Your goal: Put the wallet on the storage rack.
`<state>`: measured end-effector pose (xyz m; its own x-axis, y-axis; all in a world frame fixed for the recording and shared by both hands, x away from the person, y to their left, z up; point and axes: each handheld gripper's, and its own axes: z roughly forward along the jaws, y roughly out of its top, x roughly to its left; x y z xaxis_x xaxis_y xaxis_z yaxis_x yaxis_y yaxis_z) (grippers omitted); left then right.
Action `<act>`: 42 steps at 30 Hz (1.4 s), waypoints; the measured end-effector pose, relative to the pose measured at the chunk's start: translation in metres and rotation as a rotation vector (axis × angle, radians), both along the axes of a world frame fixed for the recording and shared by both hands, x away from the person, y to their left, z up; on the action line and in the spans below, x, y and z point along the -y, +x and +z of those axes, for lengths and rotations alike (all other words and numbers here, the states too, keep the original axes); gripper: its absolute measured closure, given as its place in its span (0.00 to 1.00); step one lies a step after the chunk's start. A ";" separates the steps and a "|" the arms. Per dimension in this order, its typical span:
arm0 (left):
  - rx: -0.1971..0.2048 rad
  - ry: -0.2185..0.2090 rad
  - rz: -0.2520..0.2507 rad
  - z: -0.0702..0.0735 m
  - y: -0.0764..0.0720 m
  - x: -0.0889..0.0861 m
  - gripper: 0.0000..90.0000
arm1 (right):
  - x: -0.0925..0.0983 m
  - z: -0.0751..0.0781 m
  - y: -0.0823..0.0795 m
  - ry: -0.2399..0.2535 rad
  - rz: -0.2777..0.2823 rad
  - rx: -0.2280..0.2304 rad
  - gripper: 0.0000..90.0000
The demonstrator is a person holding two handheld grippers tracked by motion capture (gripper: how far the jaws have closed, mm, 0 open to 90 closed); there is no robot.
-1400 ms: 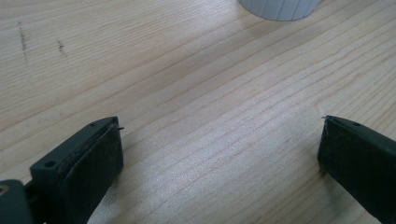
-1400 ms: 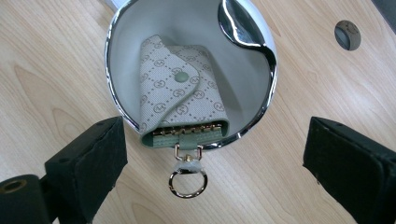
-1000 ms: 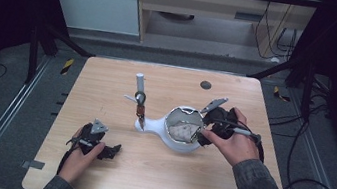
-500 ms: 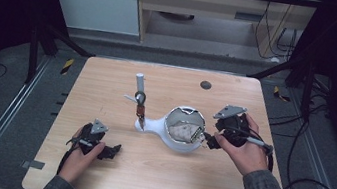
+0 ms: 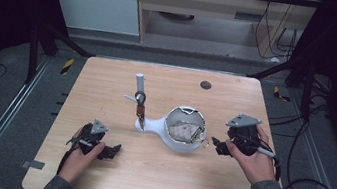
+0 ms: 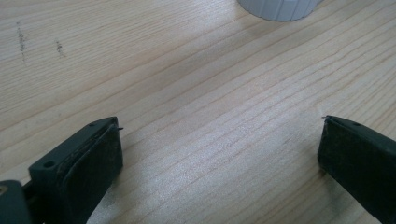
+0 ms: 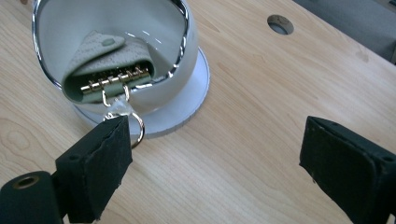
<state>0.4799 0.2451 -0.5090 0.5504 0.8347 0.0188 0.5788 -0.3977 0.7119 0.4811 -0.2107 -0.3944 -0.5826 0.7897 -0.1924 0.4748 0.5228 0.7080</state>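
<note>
right gripper (image 7: 215,154): jaws wide apart, nothing held, lower frame | key holder (image 7: 109,63): inside white bowl (image 7: 187,56), upper left, its ring just beside left jaw | left gripper (image 6: 219,154): wide, over bare table (image 6: 187,70)

bowl (image 5: 184,130): 1 | key case (image 7: 108,59): 1 | pen (image 5: 140,88): 1 | grippers: 2

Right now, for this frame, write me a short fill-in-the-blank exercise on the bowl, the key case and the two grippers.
1. The beige key case lies inside the white ____.
2. The right gripper has its jaws ____, with nothing between them.
3. A gold ring from the key case hangs over the bowl's ____.
4. The left gripper has bare ____ tabletop between its open jaws.

Missing words: bowl; open; rim; wooden
</note>
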 end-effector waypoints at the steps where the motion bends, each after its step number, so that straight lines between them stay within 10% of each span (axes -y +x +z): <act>1: 0.000 0.000 0.000 0.000 0.000 0.000 0.00 | 0.002 -0.002 -0.001 0.006 -0.006 -0.007 0.10; 28: 0.000 0.000 0.000 0.000 0.000 0.000 0.00 | 0.040 -0.088 -0.013 0.146 -0.122 -0.142 0.06; 42: 0.000 0.000 0.000 0.000 0.000 0.000 0.00 | 0.047 -0.111 0.001 0.207 -0.209 -0.124 0.07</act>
